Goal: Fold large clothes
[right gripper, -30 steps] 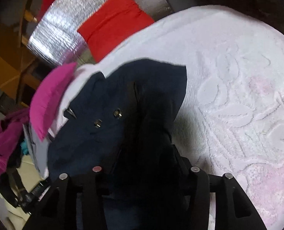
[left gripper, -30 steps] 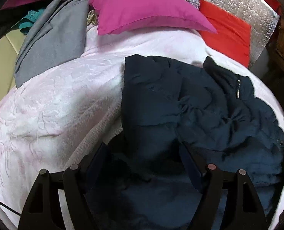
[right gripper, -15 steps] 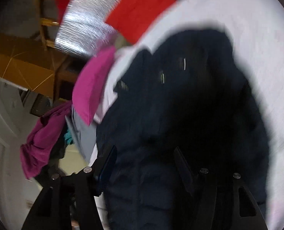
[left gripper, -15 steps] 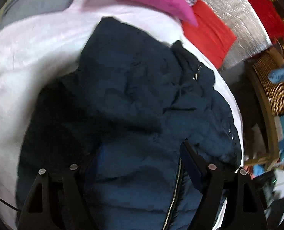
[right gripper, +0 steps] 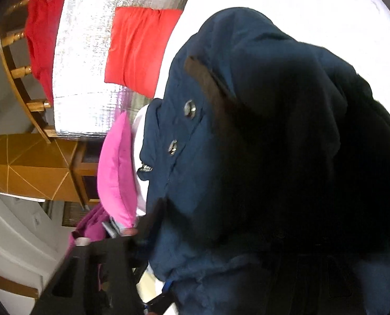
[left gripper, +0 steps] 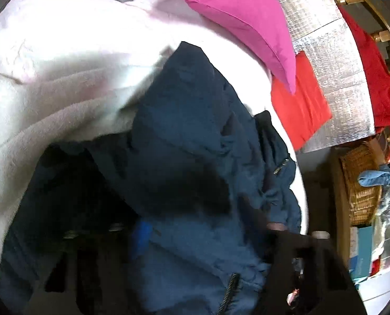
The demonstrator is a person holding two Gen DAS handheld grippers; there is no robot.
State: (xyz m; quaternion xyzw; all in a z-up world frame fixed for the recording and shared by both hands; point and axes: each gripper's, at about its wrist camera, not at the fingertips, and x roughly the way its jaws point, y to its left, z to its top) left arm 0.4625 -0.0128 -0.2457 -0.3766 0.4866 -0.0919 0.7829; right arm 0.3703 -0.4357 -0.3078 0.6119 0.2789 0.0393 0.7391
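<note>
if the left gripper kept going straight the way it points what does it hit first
Most likely the navy jacket: its fabric fills the view directly ahead of the left gripper and drapes over its fingers. Beyond that lies the pale blanket, though depth is hard to judge.

Black plastic claw (left gripper: 195,236), blue finger pad (left gripper: 141,239), silver screws.
</note>
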